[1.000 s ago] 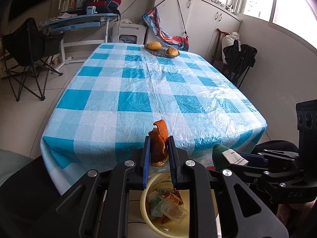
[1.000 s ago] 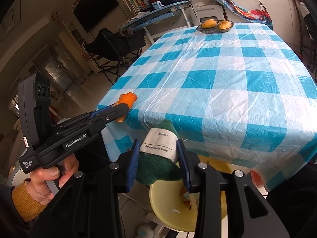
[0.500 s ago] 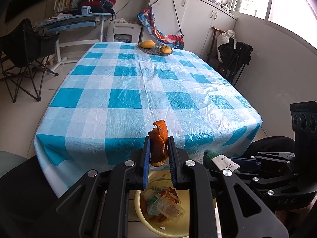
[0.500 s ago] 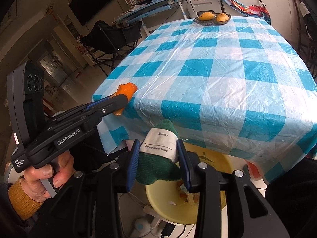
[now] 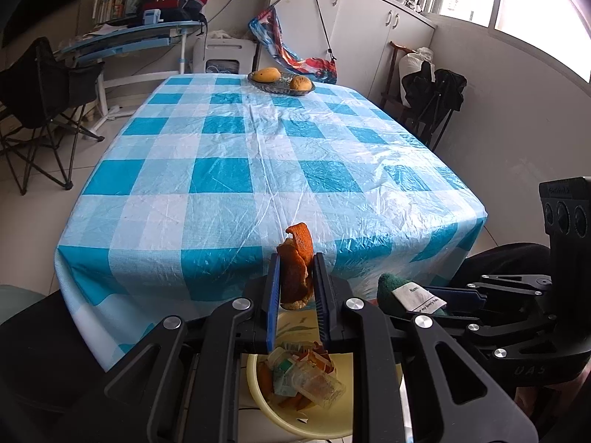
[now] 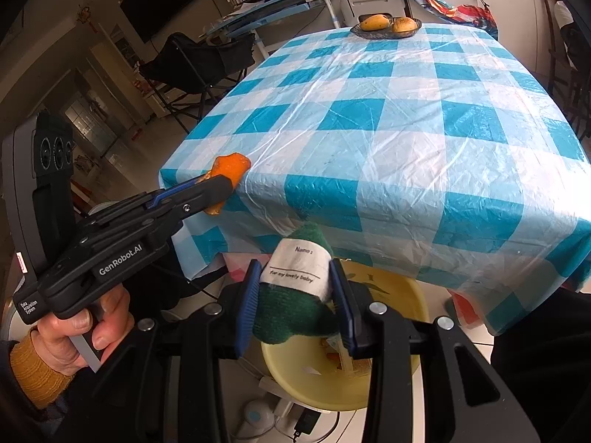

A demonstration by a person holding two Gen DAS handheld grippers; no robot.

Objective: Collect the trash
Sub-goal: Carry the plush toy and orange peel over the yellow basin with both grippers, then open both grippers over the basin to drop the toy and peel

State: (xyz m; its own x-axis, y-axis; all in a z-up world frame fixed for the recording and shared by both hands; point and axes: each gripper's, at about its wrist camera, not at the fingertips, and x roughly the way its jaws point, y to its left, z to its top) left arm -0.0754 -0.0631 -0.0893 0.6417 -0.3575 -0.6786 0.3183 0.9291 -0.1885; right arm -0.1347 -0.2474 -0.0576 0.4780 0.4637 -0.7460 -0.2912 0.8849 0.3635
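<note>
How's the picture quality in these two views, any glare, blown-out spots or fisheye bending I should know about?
Left wrist view: the window at upper right is blown out white, the tablecloth shows soft sheen, and the edges bend and darken from fisheye vignetting. Right wrist view: glare washes out the checks on the plastic tablecloth, the room at left is dim, and the label on the green cloth stays sharp and readable.

Everything's sitting relative to the table (image 5: 266, 155): the bowl (image 5: 258, 395) is sitting on the floor just off its near edge, trash lying in it. The fruit dish (image 5: 282, 86) is sitting at its far end, the folding chair (image 5: 40, 96) standing off its left side.
</note>
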